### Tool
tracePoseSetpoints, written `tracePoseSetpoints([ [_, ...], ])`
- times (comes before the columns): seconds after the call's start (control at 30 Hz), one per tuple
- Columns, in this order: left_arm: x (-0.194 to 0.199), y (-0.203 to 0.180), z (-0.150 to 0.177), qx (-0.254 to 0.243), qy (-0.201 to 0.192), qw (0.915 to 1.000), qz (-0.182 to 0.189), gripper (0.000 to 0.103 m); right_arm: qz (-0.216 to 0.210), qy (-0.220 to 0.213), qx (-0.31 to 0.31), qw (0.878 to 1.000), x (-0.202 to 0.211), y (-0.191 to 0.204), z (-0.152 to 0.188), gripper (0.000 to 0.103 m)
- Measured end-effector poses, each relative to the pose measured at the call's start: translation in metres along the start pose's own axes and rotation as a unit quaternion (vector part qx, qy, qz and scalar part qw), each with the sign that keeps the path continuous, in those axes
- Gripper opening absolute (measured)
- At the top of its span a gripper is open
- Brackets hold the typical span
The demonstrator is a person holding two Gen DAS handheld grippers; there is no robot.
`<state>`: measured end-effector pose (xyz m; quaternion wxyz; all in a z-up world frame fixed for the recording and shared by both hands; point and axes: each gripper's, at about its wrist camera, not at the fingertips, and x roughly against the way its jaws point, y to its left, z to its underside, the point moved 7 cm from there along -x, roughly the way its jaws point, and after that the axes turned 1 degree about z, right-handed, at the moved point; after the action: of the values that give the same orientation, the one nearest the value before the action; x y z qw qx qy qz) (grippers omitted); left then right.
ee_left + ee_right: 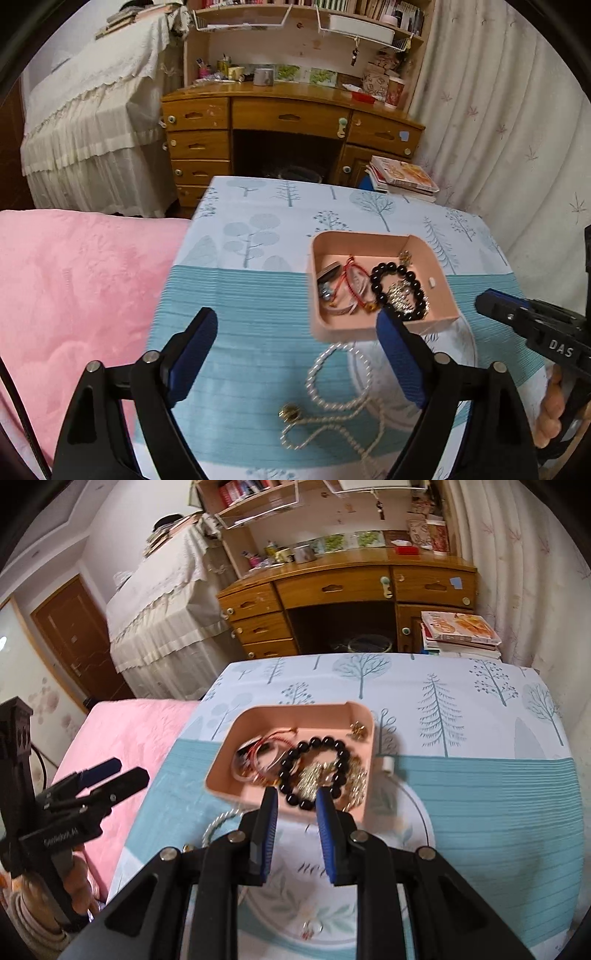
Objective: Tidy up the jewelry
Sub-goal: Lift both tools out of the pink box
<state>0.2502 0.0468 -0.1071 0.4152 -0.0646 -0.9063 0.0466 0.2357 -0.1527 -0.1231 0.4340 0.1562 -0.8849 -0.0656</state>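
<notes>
**Bedroom setup: tray loaded, pearl strand outside it**

Bedroom with a wooden dresser [291, 122] at the far wall, a curtain on the right, a pink blanket [74, 295] on the left. Work surface is a desk under a tree-print tablecloth [258, 229].

Pink tray [384, 325] sits on the cloth, right of centre in the left wrist view. Inside it: a black bead bracelet [397, 291] on the right side, a red cord bracelet [354, 277] to its left, gold-coloured pieces tangled within the bead loop, some small dark items at the far-left wall. Details of those too small to tell.

Pearl necklace [332, 391] lies loose on the cloth just near of the tray, looped, with a gold clasp or bead at its near-left end. Not touching the tray as far as I can tell.

Left gripper [295, 354]: jaws spread wide, nothing between them; the pearl strand lies on the cloth below the gap. The pads touch nothing.

Right gripper [295, 812]: jaws narrowly apart with a clear gap, nothing pinched, tips over the tray's near wall. A small ring-like item [312, 928] lies on the cloth beneath it, blurred.
</notes>
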Motion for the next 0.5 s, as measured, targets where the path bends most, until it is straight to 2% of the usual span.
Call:
tracePoseSetpoints([
  [0.27,0.026,0.008,0.025,-0.004,0.020,0.9996,0.019,0.088,0.003,0.008,0.036,0.999,0.021,0.024,0.013,0.021],
  [0.5,0.042,0.007,0.050,-0.022,0.017,0.9996,0.007,0.088,0.001,0.026,0.053,0.998,0.020,0.043,0.030,0.021],
])
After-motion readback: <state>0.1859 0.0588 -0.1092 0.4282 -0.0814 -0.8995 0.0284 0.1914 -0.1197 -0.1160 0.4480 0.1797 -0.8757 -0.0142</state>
